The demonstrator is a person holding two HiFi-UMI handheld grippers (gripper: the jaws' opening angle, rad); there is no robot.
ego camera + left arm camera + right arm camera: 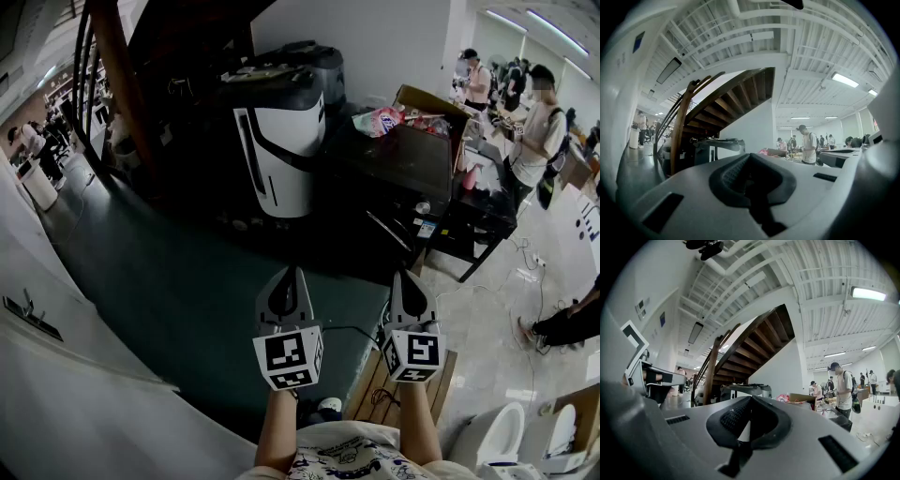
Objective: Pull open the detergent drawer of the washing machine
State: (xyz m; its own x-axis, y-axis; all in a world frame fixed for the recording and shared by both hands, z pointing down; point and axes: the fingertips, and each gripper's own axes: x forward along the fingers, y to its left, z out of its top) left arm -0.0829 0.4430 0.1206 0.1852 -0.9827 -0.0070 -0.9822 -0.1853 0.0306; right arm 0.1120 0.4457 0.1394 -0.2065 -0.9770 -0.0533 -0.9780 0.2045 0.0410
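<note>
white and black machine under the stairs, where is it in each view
Head view: machine upper middle, left of the dark table.
Left gripper view: machine left of centre, under the stairs.
Right gripper view: machine low, near centre.
Shared landmark: wooden staircase above it.

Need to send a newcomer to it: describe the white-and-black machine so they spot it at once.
Find the wooden staircase; beneath it stands the machine, beside a dark table. Unlike the grey unit behind it, it has a white front with a black top and a black vertical stripe.
</note>
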